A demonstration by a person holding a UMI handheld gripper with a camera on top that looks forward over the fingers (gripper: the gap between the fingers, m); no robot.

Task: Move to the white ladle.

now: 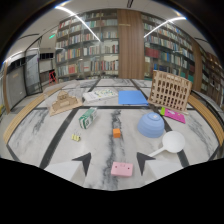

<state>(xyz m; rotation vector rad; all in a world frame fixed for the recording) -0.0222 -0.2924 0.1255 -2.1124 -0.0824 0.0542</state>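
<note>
The gripper (114,161) stood wide open over the marble table (60,135), a pink rectangular block (122,169) between its fingertips; the white plastic ladle (170,143) lay just beyond the right finger, beside an upturned blue bowl (151,124).

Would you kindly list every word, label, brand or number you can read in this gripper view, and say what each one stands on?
No text can be read here.
Green and white carton beyond the open gripper: printing too blurred.
White printed sheet farther back: markings too small.
Book spines on the shelves: too small.
Pink rectangular block, orange cube, blue upturned bowl, white ladle: no lettering visible.
</note>
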